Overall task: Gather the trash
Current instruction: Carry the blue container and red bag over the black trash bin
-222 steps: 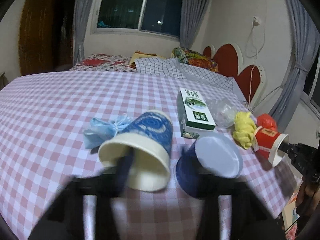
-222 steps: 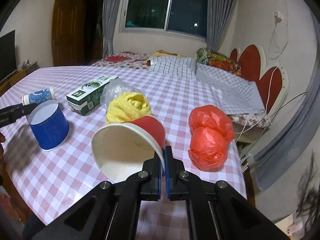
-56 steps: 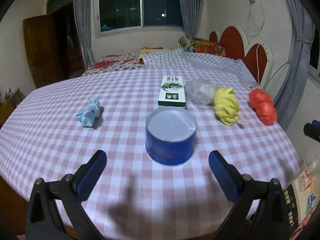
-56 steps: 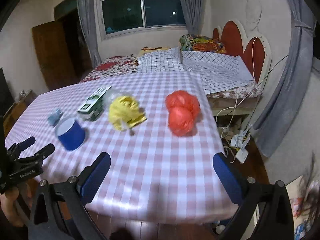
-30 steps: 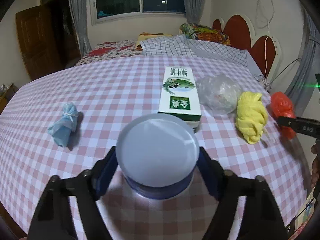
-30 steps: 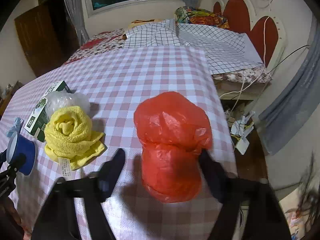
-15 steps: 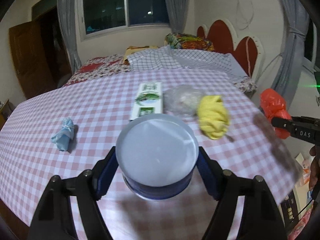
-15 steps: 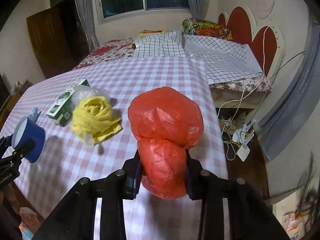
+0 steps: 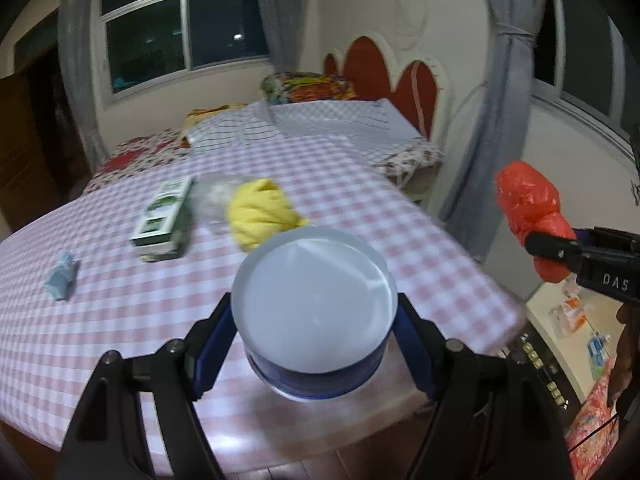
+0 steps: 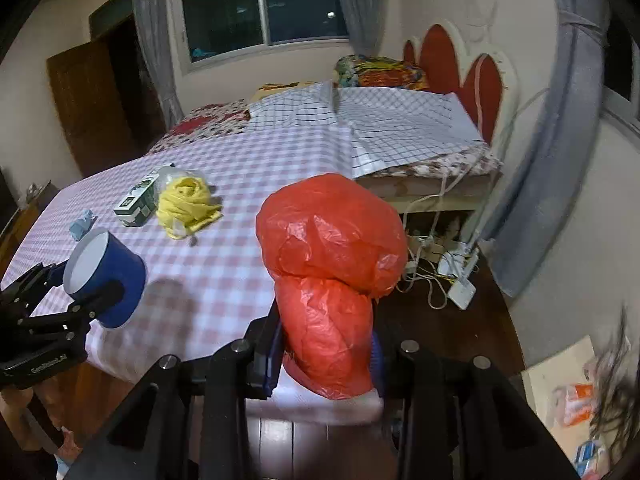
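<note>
My left gripper (image 9: 314, 344) is shut on an upside-down blue paper cup (image 9: 314, 300) and holds it in the air over the near edge of the pink checked table (image 9: 120, 312). My right gripper (image 10: 324, 360) is shut on a knotted red plastic bag (image 10: 332, 256) and holds it off the table, past its right edge. The cup in the left gripper also shows in the right wrist view (image 10: 104, 284), and the red bag in the left wrist view (image 9: 528, 208). On the table lie a yellow cloth (image 9: 260, 212), a green and white box (image 9: 164, 212), a clear plastic bag (image 9: 212, 196) and a light blue wad (image 9: 60, 276).
A bed with a checked sheet (image 10: 380, 124) and a red headboard (image 10: 460, 68) stands beyond the table. Cables and a power strip (image 10: 456, 276) lie on the dark floor to the right. Grey curtains (image 10: 556, 160) hang at the right. Packets (image 10: 576, 400) lie low at the right.
Both grippers have drawn back and swung right with the cup and the red bag. One second ago the right gripper stood open around the bag on the table; now the bag hangs lifted past the edge.
</note>
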Available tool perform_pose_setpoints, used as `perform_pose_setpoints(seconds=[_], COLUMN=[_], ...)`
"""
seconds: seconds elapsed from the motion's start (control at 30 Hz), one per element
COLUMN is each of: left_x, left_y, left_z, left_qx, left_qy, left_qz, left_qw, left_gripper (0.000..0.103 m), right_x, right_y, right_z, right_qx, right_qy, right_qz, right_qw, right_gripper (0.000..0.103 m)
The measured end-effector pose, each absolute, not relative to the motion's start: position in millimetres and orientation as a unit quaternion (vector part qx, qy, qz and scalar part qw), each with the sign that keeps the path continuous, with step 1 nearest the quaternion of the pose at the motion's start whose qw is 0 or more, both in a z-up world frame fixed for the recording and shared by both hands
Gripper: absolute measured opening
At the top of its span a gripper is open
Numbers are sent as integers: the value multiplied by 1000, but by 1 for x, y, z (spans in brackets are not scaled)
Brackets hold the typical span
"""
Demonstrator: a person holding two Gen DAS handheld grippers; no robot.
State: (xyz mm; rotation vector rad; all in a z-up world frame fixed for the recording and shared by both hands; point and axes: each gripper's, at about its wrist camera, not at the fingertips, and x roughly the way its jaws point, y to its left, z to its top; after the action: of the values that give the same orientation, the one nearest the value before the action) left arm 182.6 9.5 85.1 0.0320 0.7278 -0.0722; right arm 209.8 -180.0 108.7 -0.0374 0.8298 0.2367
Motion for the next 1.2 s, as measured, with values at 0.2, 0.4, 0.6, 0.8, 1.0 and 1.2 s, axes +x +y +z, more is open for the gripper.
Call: perform_pose_setpoints(seconds=[0.2,0.4,0.6,0.8,1.0,1.2], left_x=[175,167,156,150,149,149], left_y=[-37,-84,-130,-172,-203,-236], left_z=[83,75,65,55,39,4], left_qx=[30,41,55,71,77,87], left_qy=[353,357,362,368,379,405], left_qz=[-76,-119,-159,-191,-214,-235], left_qw=[932,926,917,907,897,879], left_gripper=[77,77,77,77,77,77], right_x=[182,161,141,126,111,97], right_y=[-227,-272,-309,-347,-378,-413], right_z=[104,89,73,56,26,-13], right_qx=[-2,13,30,45,57,73], right_qy=[404,417,427,438,458,482], right_qz=[83,51,22,-2,-20,-39], right_qw=[911,907,904,898,887,872], right_gripper=[37,37,37,37,37,37])
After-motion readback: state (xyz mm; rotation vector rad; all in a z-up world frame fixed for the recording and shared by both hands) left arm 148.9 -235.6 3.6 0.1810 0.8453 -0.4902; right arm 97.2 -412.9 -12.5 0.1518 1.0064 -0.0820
